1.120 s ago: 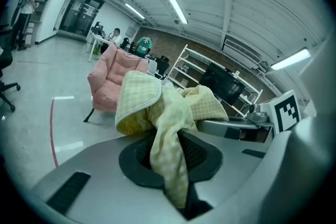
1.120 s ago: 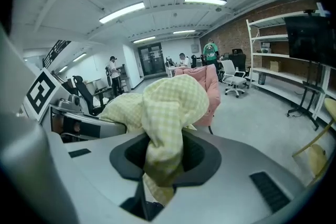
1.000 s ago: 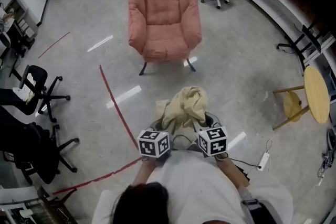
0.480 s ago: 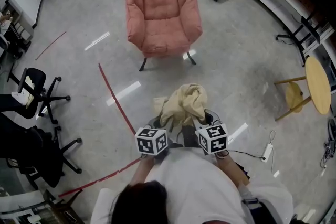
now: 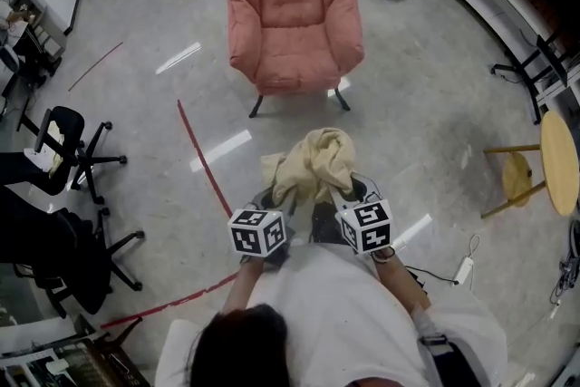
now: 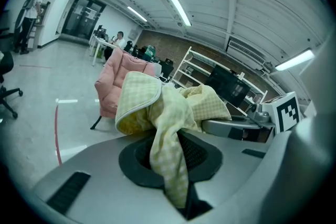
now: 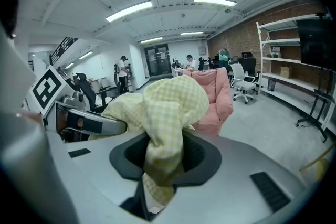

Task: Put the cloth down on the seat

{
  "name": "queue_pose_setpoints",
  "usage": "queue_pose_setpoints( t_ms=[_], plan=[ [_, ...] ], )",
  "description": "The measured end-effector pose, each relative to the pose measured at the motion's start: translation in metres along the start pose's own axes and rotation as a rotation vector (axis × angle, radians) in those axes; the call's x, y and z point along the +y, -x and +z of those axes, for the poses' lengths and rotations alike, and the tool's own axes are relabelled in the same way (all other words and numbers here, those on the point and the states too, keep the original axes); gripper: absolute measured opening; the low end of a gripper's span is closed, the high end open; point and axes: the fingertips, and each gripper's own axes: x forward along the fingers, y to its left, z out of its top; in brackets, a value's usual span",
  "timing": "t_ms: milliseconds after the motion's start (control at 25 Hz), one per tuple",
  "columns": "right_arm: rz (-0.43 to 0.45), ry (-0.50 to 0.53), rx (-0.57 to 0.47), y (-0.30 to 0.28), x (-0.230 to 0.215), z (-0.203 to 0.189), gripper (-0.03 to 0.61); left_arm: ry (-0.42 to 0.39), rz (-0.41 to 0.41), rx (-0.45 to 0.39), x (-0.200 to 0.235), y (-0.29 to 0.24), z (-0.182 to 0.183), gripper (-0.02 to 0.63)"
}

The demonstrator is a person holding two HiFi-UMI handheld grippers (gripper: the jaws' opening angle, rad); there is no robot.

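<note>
Cloth point(image 5: 315, 166), yellow-checked and bunched, is clenched by both the left hand-held gripper point(image 5: 272, 200) and right hand-held gripper point(image 5: 349, 194), held clear of the floor point(image 5: 426, 104) for carrying, with the pink armchair's seat point(image 5: 294, 66) well ahead.

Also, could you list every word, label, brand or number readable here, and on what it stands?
No text can be read.
The two black-and-white marker cubes show only coded square patterns, no letters.
The small brown box on the white wall shelves is too small and blurred to read.
</note>
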Motion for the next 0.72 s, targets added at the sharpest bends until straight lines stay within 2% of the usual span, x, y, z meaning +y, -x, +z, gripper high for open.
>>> queue_pose_setpoints(
  t_ms=[280, 480, 720],
  plan=[
    [0.031, -0.016, 0.029, -0.049, -0.041, 0.022, 0.115, 0.021, 0.031, 0.016, 0.021, -0.043, 0.033, 0.066],
    [0.041, 0.016, 0.042, -0.088, -0.08, 0.051, 0.115, 0.06, 0.046, -0.001, 0.034, -0.087, 0.07, 0.067],
    [0.052, 0.001, 0.05, -0.126, -0.13, 0.08, 0.115, 0.06, 0.076, 0.003, 0.043, -0.141, 0.111, 0.067]
  ],
)
